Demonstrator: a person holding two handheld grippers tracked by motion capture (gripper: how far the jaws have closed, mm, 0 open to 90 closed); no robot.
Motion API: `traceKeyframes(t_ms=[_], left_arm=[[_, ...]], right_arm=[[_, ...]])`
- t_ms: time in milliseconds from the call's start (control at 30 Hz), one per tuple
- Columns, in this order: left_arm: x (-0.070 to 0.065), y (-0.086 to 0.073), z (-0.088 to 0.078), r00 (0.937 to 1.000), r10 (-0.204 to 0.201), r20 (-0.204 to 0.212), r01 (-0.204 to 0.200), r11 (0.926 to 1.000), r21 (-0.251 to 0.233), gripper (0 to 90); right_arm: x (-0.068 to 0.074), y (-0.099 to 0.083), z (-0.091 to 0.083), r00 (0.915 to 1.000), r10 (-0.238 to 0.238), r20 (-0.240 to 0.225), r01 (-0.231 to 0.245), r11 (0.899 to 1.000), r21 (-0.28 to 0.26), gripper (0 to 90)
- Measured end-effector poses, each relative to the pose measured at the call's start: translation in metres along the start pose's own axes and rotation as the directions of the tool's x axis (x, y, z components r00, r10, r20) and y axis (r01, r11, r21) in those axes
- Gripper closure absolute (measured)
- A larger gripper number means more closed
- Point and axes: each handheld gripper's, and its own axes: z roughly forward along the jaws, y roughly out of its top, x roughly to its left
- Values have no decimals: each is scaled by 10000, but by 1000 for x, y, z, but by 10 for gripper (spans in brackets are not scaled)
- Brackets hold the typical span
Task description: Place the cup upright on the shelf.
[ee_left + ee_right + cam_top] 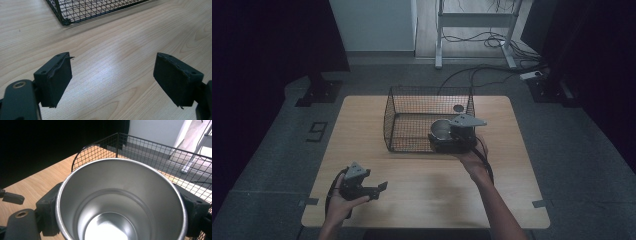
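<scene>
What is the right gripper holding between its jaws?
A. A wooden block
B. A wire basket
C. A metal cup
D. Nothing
C: in the right gripper view the jaws of the right gripper press both sides of an empty metal cup, beside the wire basket.

right gripper (120,207): jaws clamp steel cup (120,195) | cup: upright, empty | behind: wire basket (160,152)
</scene>
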Motion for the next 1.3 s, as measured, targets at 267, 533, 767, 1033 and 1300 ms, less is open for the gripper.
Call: traceKeyframes(t_ms=[267,533,767,1033,1300], left_arm=[[0,0,0,10000,-8,0,8,10000,-12,156],[0,0,-1,10000,0,5,0,10000,-41,156],[0,0,-1,10000,7,10,-7,10000,-34,156],[-2,0,-1,9998,123,158,-122,9999,-119,153],[0,0,-2,9999,31,117,-29,9998,-172,153]], right_arm=[[-1,8,1,10000,7,12,-7,10000,-9,135],[-3,15,4,9999,24,97,-24,10000,-13,135],[-4,20,4,9999,121,59,-120,9999,-104,135],[-8,26,7,9997,194,152,-193,9998,-81,135],[-13,33,12,9993,288,237,-287,9996,-44,135]])
